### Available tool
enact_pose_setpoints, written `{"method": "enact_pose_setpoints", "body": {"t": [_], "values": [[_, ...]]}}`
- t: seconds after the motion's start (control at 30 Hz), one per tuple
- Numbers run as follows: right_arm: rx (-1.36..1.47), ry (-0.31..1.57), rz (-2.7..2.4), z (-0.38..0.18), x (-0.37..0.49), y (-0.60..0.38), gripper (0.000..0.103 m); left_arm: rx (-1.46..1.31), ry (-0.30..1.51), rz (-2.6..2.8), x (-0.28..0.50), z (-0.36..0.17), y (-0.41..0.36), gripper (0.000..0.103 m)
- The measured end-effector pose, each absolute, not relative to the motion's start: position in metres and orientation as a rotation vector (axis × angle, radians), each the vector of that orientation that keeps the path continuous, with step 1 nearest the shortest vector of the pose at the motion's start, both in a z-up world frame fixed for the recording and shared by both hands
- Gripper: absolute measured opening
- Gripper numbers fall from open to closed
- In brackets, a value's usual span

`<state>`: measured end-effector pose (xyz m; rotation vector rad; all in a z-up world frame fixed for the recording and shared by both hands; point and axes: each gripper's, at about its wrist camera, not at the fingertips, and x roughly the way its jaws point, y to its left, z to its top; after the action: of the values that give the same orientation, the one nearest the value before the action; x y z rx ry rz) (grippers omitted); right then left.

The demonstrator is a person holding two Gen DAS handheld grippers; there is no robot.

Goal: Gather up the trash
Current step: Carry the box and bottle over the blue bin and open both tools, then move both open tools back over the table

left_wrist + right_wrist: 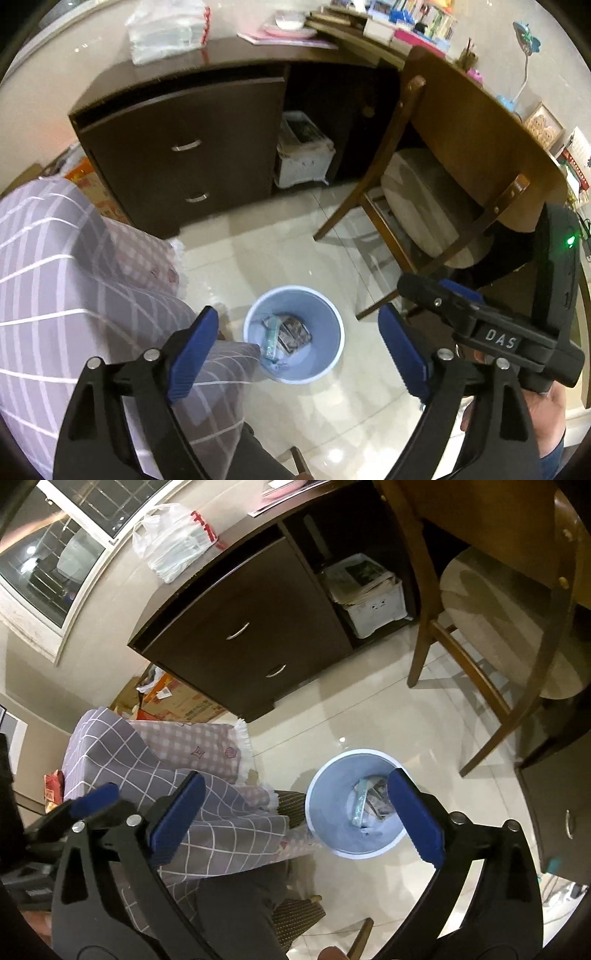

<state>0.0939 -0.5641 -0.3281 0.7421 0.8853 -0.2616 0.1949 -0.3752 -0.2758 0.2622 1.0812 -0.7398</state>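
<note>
A light blue waste bin [325,317] stands on the tiled floor, holding several pieces of trash [286,334]: a clear wrapper and dark packaging. My left gripper [295,350] is open and empty, high above the bin. The right gripper's body [498,332] shows at the right of the left wrist view. In the right wrist view the bin [332,805] and its trash [369,797] lie below my right gripper [295,816], which is open and empty. The left gripper's blue finger [96,801] shows at the left edge.
A dark wooden desk with drawers [184,147] stands behind, with a plastic bag [166,33] on top and a white crate of papers [303,155] beneath. A wooden chair [424,206] stands at right. Checked bedding [74,295] lies at left. A cardboard box [177,701] sits beside the desk.
</note>
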Motion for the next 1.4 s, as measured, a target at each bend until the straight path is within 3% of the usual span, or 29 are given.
{"method": "enact_pose_setpoints", "body": {"t": [0.73, 1.4], "values": [[0.527, 0.693, -0.102, -0.176, 0.104, -0.436, 0.097, 0.117, 0.750, -0.615, 0.149, -0.147, -0.234, 0.092], [0.310, 0.720, 0.157, -0.136, 0.160, -0.261, 0.097, -0.018, 0.680, -0.266, 0.138, -0.130, -0.042, 0.092]]}}
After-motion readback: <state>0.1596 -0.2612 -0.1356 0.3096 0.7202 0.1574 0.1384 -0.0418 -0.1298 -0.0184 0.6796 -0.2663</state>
